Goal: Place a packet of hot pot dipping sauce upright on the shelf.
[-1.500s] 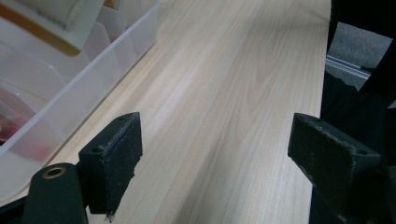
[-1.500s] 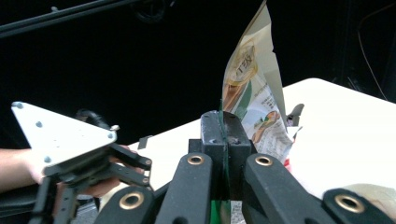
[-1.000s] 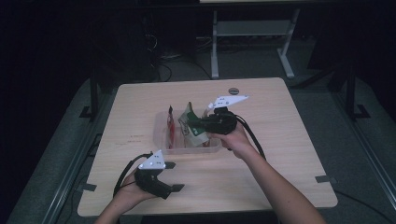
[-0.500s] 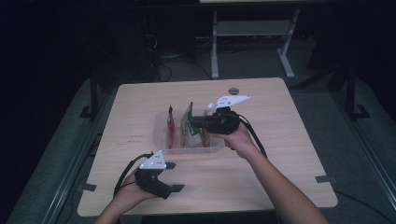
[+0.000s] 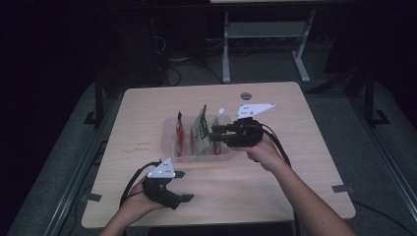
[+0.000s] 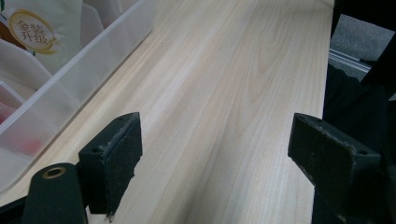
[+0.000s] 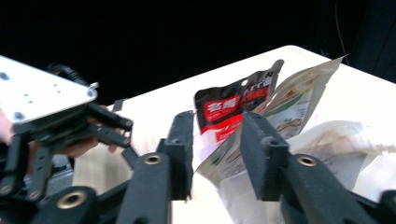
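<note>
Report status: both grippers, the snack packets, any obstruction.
Right gripper at clear bin, jaws just opening, pads off green packet. Left gripper open, idle on table. Red packet upright in bin. Nothing blocking.

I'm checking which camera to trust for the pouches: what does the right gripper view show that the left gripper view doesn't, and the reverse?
Right gripper view alone: the red pouch standing behind the green-and-white pouch, the right gripper whose jaws have just been opening, a gap at each pad, with the pouch's corner between them, and the left gripper farther off. Left gripper view alone: a pouch with a gold round label, the left gripper's wide-open jaws over bare wood, and the table edge. Both share the clear plastic bin and the wooden table.
</note>
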Available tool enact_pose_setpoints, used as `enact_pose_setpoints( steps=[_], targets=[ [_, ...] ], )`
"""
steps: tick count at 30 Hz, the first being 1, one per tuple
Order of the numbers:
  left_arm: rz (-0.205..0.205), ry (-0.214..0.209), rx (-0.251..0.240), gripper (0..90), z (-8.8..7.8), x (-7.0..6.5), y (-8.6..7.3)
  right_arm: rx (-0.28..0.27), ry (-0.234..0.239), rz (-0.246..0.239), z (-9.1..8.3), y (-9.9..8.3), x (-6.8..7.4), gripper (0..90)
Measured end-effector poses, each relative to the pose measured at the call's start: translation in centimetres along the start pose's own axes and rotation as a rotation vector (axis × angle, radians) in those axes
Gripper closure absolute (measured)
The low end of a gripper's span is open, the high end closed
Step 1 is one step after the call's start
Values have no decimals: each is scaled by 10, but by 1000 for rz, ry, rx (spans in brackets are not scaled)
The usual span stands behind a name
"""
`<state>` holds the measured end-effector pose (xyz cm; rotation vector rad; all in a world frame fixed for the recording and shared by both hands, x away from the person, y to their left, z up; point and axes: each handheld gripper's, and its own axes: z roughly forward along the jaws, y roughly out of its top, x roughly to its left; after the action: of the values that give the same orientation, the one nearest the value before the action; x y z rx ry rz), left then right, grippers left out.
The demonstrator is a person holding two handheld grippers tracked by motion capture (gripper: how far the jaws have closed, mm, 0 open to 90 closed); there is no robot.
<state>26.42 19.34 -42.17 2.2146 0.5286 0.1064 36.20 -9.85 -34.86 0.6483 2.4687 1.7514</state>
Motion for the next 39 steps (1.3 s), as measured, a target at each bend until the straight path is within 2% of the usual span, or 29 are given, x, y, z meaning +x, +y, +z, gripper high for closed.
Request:
enact_pose_setpoints(
  steps=[5, 9, 12, 14, 20, 23, 26, 33, 39],
  targets=[
    [-3, 3, 7, 173, -1, 0, 0, 11, 26, -26, -10, -9, 7, 892],
    [3, 3, 12, 174, 0, 0, 0, 53, 73, -46, -11, -18, 11, 898],
    [5, 0, 17, 174, 1, -1, 1, 84, 89, -63, -4, -21, 11, 897],
    [2, -1, 19, 173, 1, -1, 0, 80, 103, -61, 2, -21, 8, 897],
    [-3, 0, 19, 173, 0, 1, -1, 53, 103, -41, 23, -16, -4, 898],
    [-6, 2, 17, 173, 0, 2, -2, 62, 65, -66, 33, -10, -5, 897],
    [-3, 2, 18, 174, -1, 3, -2, 59, 49, -52, 38, -6, -8, 897],
    [-4, 5, 22, 174, -1, 5, -3, 44, 71, -57, 26, -8, -2, 897],
    [-11, 2, 24, 174, 0, 4, -2, 85, 75, -52, 11, -20, 4, 860]
  ],
)
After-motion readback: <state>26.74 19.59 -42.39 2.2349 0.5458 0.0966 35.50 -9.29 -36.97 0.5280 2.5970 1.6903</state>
